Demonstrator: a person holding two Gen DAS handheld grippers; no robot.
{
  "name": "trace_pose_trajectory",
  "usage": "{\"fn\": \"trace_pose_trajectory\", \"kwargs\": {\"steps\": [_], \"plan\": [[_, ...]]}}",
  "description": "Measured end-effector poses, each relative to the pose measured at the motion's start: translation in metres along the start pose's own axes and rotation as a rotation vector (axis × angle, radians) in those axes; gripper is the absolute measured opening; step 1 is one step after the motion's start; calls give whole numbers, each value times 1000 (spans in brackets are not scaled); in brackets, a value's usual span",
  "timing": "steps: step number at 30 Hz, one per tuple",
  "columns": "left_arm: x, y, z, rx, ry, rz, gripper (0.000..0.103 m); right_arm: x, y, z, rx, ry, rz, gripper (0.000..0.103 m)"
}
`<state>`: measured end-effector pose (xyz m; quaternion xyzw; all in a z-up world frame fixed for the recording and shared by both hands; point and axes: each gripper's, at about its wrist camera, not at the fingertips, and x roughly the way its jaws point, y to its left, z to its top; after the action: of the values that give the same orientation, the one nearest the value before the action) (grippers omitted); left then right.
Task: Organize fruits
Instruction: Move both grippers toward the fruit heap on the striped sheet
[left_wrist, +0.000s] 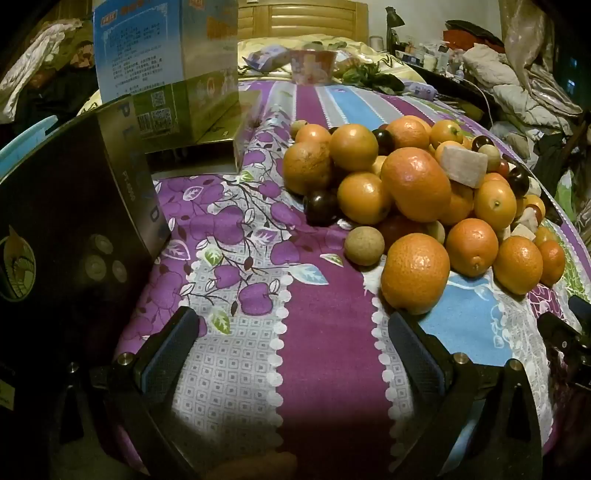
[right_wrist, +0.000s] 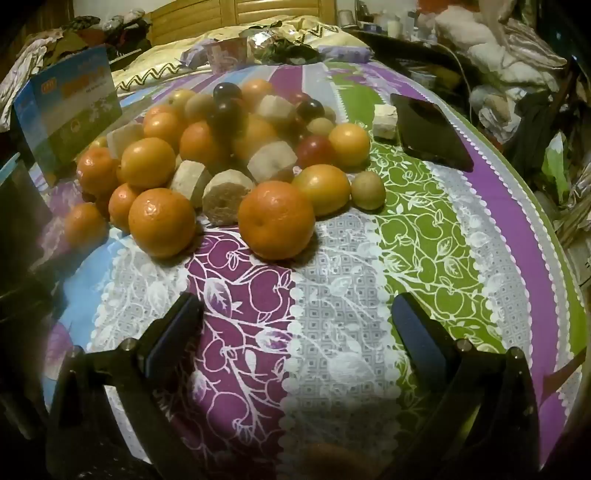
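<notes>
Two letters, "PL", show on the black box (left_wrist: 74, 229) beside the fruit pile (left_wrist: 417, 192).

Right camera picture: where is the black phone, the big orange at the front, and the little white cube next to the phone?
Black phone (right_wrist: 430, 129), right wrist view, middle of its dark screen.
Big orange (right_wrist: 276, 218), right wrist view, centre of its peel.
White cube (right_wrist: 385, 120), right wrist view, its front face.
</notes>
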<state>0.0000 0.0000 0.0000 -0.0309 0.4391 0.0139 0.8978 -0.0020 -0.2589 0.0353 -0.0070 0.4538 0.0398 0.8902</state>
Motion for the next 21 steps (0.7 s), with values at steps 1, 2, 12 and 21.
{"fn": "trace_pose_trajectory", "kwargs": {"steps": [1,2,12,21], "plan": [[0,0,0,-1,0,-1,103,0,0,0,0,0,0,103],[0,0,0,1,1,1,103,0,0,0,1,1,0,103],[-3,-1,7,5,29,-24,102,-5,-3,-7,-31,-29,49,103],[-27,-10,26,46,19,-317,72,-18,-24,-3,63,-41,186,99]]}}
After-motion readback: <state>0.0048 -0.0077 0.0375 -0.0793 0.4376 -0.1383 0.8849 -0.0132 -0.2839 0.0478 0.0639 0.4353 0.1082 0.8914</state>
